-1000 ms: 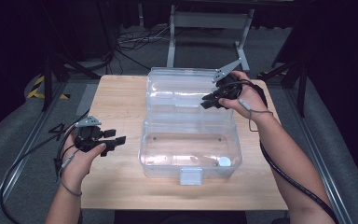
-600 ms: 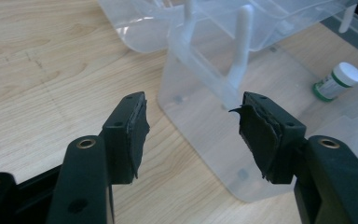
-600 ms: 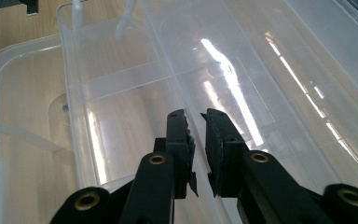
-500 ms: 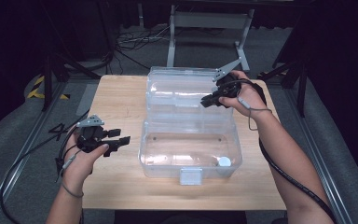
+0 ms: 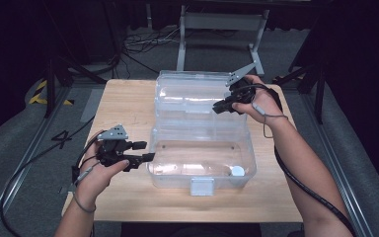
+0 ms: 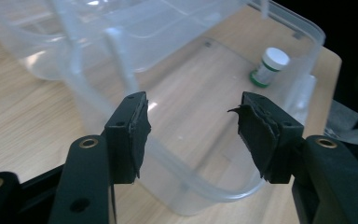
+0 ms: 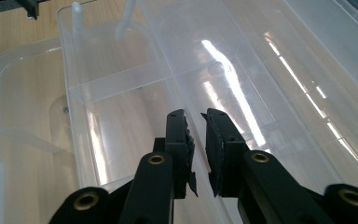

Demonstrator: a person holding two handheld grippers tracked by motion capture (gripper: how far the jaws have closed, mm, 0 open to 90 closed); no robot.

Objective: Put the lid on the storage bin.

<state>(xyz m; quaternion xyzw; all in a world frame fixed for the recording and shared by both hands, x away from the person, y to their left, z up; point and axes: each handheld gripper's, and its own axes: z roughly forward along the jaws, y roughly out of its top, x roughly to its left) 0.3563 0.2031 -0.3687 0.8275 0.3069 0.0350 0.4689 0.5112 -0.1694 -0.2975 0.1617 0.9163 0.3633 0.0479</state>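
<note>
Left gripper (image 5: 140,152) sits at the near-left of the wooden table (image 5: 123,103), just off the left end of the clear plastic storage box (image 5: 202,173). Jaws wide apart, nothing between the pads. In the left gripper view (image 6: 193,130) the box's curved end wall shows in the gap, not gripped.

Box base sits near-centre on the table, latch tab (image 5: 202,186) facing the person. Small white-capped bottle with a green band (image 6: 269,66) stands inside at the near-right corner, upright.

Lid (image 5: 192,98) is open, lying back behind the base on the far side.

Right gripper (image 5: 220,105) is at the lid's right side. Its jaws have just been closing, now a narrow gap. In the right gripper view (image 7: 196,140) a clear ridge of the lid runs between the pads; can't tell if they press on it
</note>
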